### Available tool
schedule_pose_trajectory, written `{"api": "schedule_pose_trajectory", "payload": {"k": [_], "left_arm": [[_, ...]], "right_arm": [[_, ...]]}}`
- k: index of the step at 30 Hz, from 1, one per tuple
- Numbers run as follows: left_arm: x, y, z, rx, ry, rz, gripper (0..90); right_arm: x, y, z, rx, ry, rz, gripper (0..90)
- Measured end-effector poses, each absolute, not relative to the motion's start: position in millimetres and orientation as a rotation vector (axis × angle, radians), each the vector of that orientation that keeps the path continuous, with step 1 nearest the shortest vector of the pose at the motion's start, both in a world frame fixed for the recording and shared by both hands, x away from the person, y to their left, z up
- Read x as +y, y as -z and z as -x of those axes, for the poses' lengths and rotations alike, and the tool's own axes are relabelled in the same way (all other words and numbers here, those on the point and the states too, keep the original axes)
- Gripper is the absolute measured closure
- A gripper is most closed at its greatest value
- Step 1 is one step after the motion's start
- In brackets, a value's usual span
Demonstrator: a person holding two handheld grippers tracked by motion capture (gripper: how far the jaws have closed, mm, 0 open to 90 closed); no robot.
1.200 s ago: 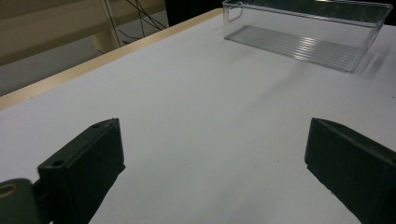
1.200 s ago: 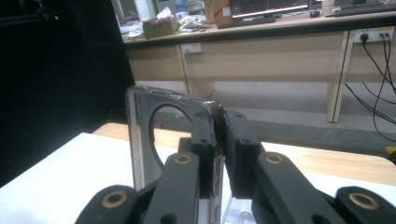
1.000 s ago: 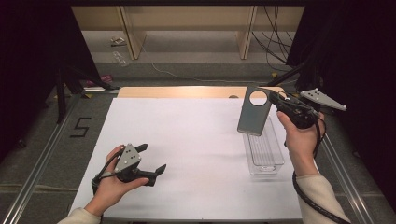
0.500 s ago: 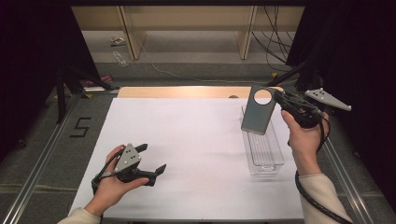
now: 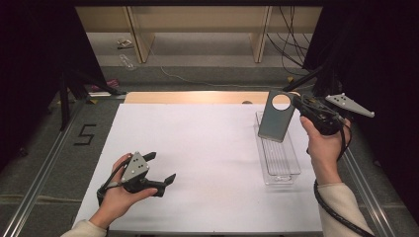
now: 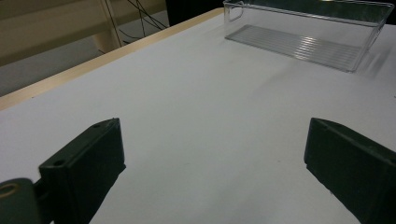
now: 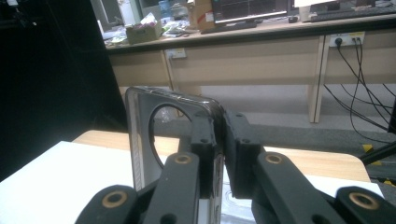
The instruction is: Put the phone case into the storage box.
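A grey phone case (image 5: 275, 121) with a round hole near its top hangs upright over the far end of a clear plastic tray (image 5: 280, 177). My right gripper (image 5: 295, 102) is shut on the case's upper right edge. In the right gripper view the black jaws (image 7: 219, 128) pinch the rim of the case (image 7: 142, 140) beside the hole. My left gripper (image 5: 160, 166) rests in the person's hand on the white table near the front left, open and with nothing between its jaws. In the left gripper view (image 6: 215, 172) the tray (image 6: 299, 44) lies far ahead.
A white sheet (image 5: 207, 148) covers the table, with a bare wooden strip (image 5: 197, 97) along its far edge. Metal rails (image 5: 44, 163) run along both sides. Dark curtains hang left and right, and cables lie on the floor beyond the table.
The right gripper and the case have shifted slightly to the right over the tray. The left gripper has stayed put.
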State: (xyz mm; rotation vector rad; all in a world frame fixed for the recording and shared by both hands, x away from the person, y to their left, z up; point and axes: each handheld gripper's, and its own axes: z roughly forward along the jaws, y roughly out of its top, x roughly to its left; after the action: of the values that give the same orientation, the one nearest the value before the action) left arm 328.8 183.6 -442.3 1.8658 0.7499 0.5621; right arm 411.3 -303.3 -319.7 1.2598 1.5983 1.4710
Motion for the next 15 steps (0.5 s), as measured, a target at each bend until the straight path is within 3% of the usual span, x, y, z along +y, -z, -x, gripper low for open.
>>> {"api": "schedule_pose_trajectory", "payload": {"k": [15], "left_arm": [[183.7, 442.3, -328.9, 0.750, -0.562, -1.866, 4.8]], "right_arm": [[-308.3, 322.1, -413.4, 1.589, -1.447, -1.260, 83.3]]}}
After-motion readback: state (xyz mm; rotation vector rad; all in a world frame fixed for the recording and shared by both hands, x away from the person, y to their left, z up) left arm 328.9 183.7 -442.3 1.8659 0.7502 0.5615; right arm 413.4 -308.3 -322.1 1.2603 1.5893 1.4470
